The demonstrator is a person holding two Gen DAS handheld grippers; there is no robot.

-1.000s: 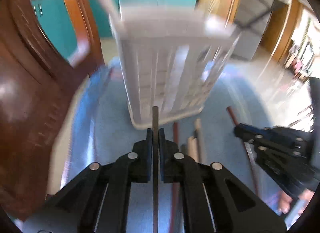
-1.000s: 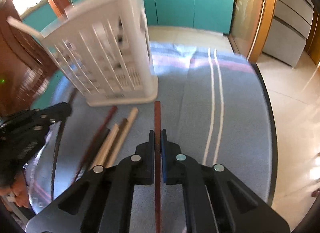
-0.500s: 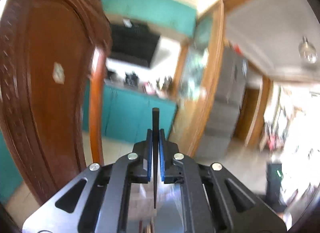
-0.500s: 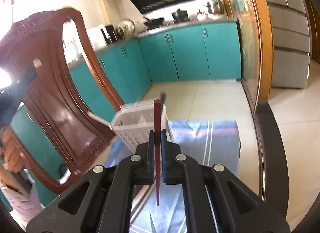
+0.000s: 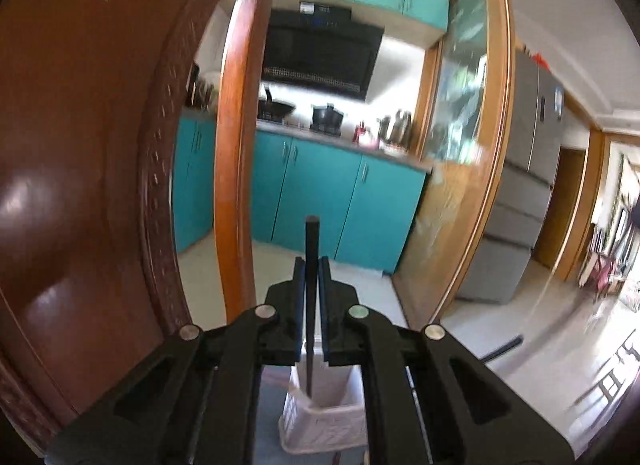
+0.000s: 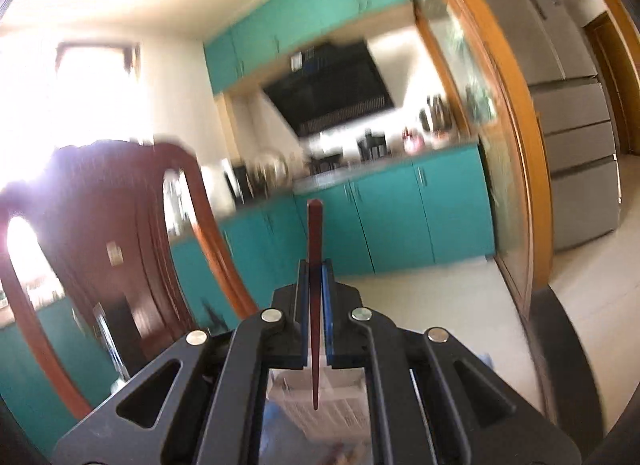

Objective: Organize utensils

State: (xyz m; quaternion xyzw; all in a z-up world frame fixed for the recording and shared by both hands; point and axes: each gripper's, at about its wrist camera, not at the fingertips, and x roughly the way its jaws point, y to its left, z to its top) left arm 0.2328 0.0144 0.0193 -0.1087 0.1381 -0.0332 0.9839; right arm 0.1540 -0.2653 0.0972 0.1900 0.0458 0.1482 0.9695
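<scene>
Left gripper [image 5: 312, 273] pinching a thin black stick chopstick [image 5: 311, 241] upright; right gripper [image 6: 315, 277] pinching a thin dark red wooden chopstick [image 6: 315, 233] the same way; both above the white plastic slotted basket [image 5: 320, 421]; probably light, stiff, slippery; best held mid-length.

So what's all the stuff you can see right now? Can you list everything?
black chopstick: 1, black, pinched in the left gripper, tip down over the basket
red-brown chopstick: 1, dark red, pinched in the right gripper, tip down over the basket
utensil basket: 1, white slatted plastic, below both grippers
chair: 1, dark brown wood, left side
cabinets: teal, along the back wall
range hood: 1, black, above the counter
pots: 2, dark, on the counter
fridge: 1, grey, right side
left gripper: 1, black, shut
right gripper: 1, black, shut
</scene>
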